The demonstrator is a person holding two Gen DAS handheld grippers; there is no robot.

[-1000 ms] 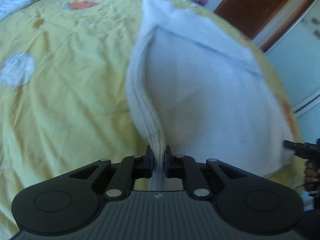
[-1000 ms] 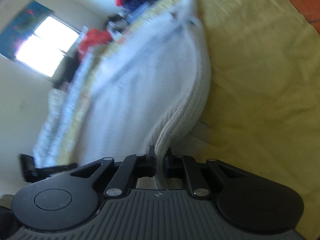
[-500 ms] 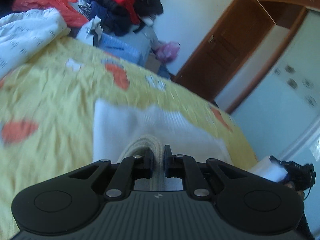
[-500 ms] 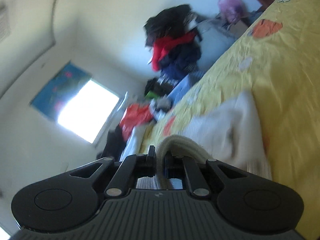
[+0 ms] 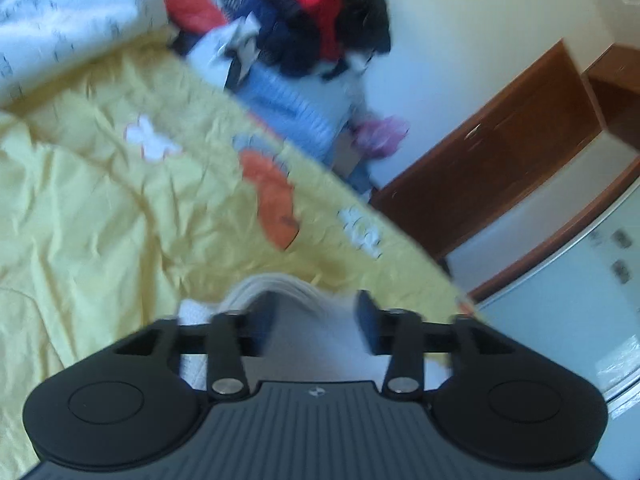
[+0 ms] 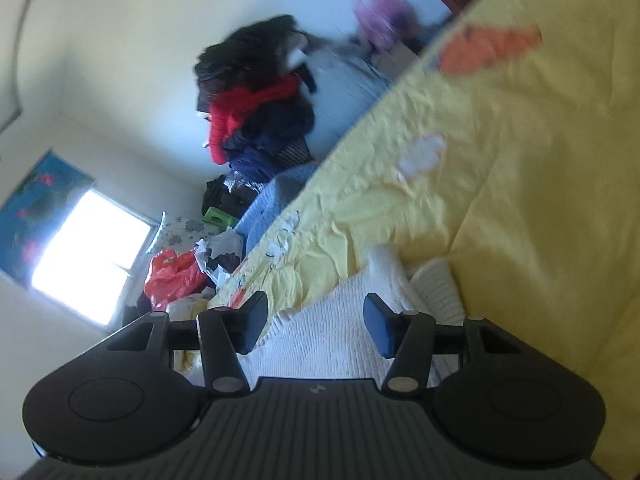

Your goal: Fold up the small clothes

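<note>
**Both tongs spread wide over white knit garment on bed**

Left tongs [image 5: 316, 322] spread wide, gripping nothing. White knit garment [image 5: 320, 344] directly beneath and between the two fingers [image 5: 366, 326], ribbed edge bulging up just ahead of the tips, blurred. Lying on yellow bedspread [image 5: 100, 220] with orange and white patches.

Right tongs [image 6: 316, 324] likewise spread wide, holding nothing. Same garment [image 6: 328, 340] flat on the bedspread [image 6: 520, 160] under the gap between the fingers [image 6: 378, 328], reaching forward just past the tips; ribbed hem [image 6: 438, 292] just beside the right finger, on its outer side. Touching or apart: cannot tell from either view.

Beyond the bed's far edge, heap of red, black and navy clothes [image 6: 256, 120] against the wall.
</note>
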